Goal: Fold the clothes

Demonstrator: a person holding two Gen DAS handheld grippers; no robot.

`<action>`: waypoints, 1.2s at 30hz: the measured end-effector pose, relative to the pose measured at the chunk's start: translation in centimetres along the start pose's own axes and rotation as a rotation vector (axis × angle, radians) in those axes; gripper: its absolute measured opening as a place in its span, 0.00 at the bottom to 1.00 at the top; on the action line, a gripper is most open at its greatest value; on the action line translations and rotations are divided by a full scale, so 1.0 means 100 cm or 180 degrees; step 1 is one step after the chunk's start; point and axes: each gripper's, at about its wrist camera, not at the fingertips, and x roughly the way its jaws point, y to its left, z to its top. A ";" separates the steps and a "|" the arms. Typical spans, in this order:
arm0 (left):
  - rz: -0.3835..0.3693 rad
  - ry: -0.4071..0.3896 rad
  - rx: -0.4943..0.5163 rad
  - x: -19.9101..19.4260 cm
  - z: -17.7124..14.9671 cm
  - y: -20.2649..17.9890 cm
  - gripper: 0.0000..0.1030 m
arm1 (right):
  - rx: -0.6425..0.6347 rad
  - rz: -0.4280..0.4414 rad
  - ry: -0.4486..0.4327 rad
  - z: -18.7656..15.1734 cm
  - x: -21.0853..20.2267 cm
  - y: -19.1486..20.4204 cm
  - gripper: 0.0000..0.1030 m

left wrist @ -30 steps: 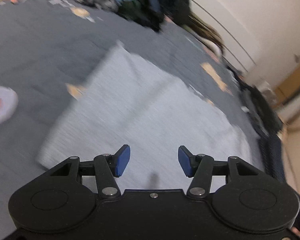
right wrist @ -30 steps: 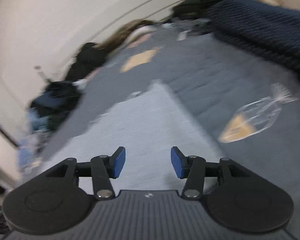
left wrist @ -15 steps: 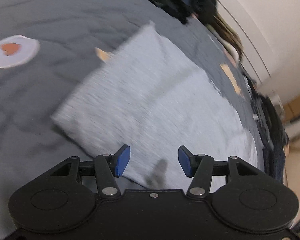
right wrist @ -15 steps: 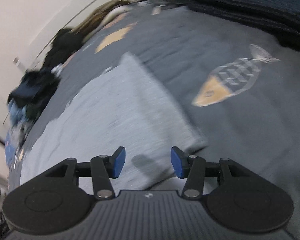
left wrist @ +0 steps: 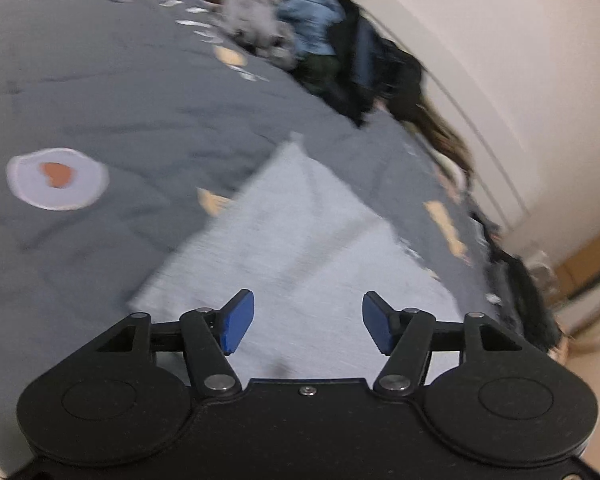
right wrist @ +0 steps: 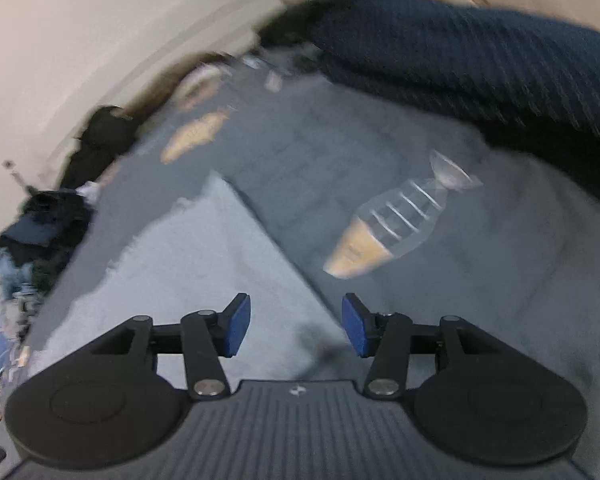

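Left wrist: grey garment flat, corner pointing away — left tool opening, empty; right tool open.

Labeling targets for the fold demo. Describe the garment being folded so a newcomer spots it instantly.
Start from the dark grey bedspread with fish prints. In its middle lies the light grey garment, flat and partly folded. It is the only pale, plain cloth; the clothes pile by the wall is dark and crumpled.
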 end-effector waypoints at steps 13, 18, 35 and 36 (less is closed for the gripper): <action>-0.0093 0.0573 0.0003 0.052 -0.026 0.000 0.58 | -0.0359 0.0584 0.0599 -0.032 0.051 0.050 0.48; -0.0006 0.0473 -0.0210 0.048 -0.015 0.014 0.58 | -0.0300 0.0436 0.0577 -0.027 0.052 0.038 0.48; -0.0173 0.0243 -0.0196 0.029 0.009 0.001 0.59 | -0.0074 0.0320 0.0169 -0.003 0.037 0.028 0.49; -0.0212 0.0291 -0.0106 0.033 0.005 -0.008 0.59 | -0.0100 0.0425 0.0191 -0.004 0.037 0.033 0.49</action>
